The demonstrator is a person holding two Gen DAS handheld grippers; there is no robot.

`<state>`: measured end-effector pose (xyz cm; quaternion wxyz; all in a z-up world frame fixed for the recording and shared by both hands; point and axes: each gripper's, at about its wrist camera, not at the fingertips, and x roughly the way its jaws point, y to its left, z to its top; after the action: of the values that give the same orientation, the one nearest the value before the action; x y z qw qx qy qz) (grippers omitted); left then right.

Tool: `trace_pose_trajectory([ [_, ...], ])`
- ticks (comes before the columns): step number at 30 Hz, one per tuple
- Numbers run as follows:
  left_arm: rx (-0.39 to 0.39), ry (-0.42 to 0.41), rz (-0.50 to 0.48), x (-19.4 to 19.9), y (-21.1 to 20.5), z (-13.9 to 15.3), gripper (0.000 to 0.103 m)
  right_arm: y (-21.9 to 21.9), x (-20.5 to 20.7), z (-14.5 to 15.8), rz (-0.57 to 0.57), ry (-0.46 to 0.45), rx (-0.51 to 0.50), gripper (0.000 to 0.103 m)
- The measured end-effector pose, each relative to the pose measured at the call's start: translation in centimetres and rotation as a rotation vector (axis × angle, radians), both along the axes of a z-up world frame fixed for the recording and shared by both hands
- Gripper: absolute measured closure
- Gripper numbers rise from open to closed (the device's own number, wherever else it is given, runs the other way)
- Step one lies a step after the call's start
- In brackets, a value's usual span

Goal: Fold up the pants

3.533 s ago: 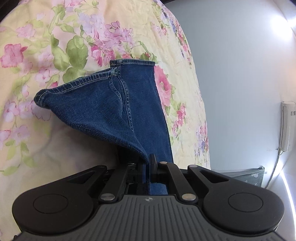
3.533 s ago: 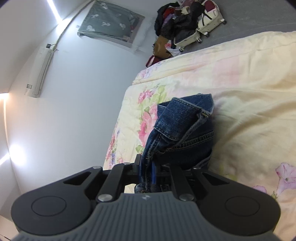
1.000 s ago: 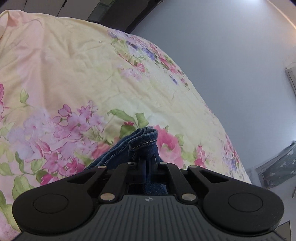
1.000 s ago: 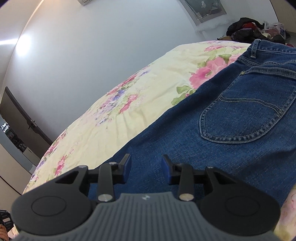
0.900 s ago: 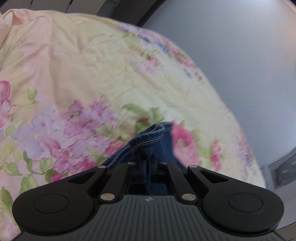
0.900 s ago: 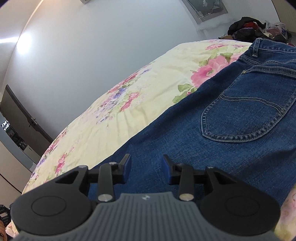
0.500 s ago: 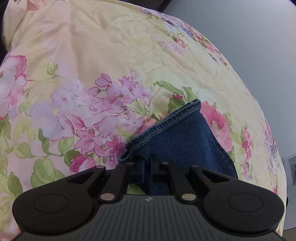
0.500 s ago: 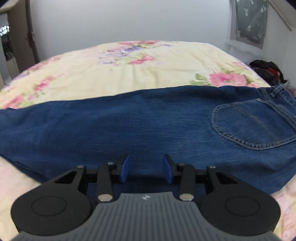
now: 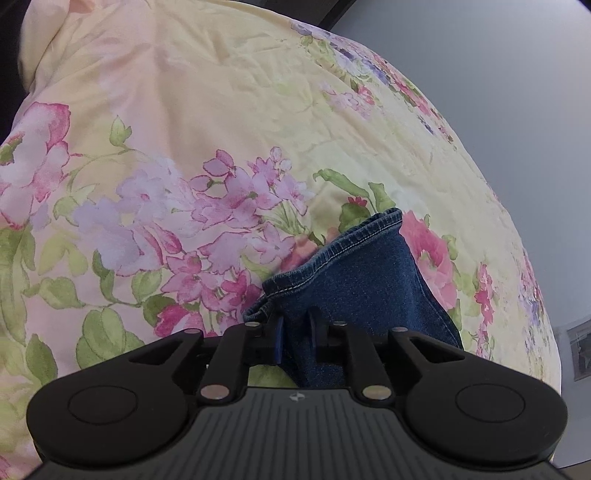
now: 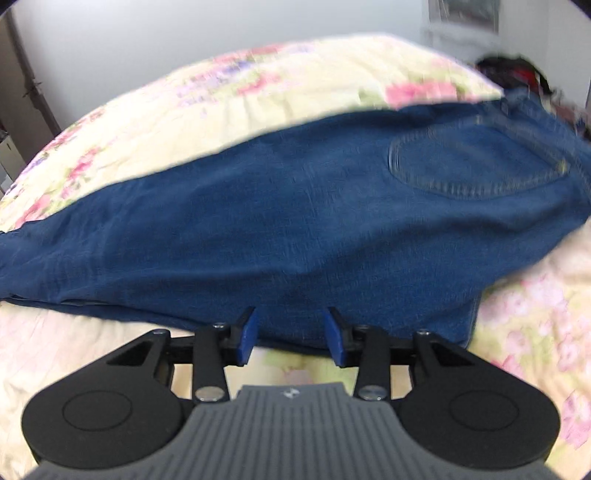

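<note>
Jeans (image 10: 295, 221) – dk blue, flat, pocket up

Blue jeans (image 10: 280, 221) lie flat across floral bedspread (image 10: 177, 110), back pocket (image 10: 476, 166) up at right. Right gripper (image 10: 290, 334) hovers at near edge, jaws apart, nothing between. Frame slightly blurred.

a bed (image 9: 229, 92) is filling most of both views, wearing a pale yellow cover (image 10: 288, 85) printed with pink and lilac flowers and green leaves. a plain grey wall (image 9: 517, 74) is rising behind it. a dark heap of clothing (image 10: 517, 68) is lying past the far corner, blurred. a framed panel (image 10: 463, 14) is hanging on the wall above. a brown door (image 10: 22, 85) is standing at far left.
</note>
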<state>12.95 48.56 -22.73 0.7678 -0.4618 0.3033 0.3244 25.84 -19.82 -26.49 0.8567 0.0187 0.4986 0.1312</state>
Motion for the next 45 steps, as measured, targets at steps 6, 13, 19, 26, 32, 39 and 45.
trace_pose_trajectory([
  [6,-0.016,0.002,0.018,-0.6,-0.1,0.5,0.081,0.9,-0.6,1.7,0.043,-0.001,-0.016,0.06],
  [13,-0.007,-0.012,-0.029,-2.1,-1.5,1.4,0.073,3.4,1.5,-0.7,0.098,-0.014,-0.031,0.059],
  [19,-0.03,-0.118,-0.092,-4.3,-4.3,1.4,0.052,1.9,-1.3,0.6,0.073,-0.114,0.08,0.059],
  [26,-0.164,-0.242,-0.084,-4.3,-6.2,-1.1,0.049,0.3,-1.2,1.8,0.0,-0.246,0.235,0.059],
  [32,-0.262,-0.328,0.018,-2.8,-5.2,-3.8,0.049,3.3,-1.2,2.2,0.158,-0.297,0.289,0.059],
  [39,-0.269,-0.363,0.103,-0.9,-4.3,-6.1,0.049,10.7,-1.8,1.7,0.366,-0.305,0.256,0.059],
  [45,-0.235,-0.372,0.116,0.2,-3.9,-6.3,0.049,19.2,-0.8,0.9,0.474,-0.324,0.242,0.059],
])
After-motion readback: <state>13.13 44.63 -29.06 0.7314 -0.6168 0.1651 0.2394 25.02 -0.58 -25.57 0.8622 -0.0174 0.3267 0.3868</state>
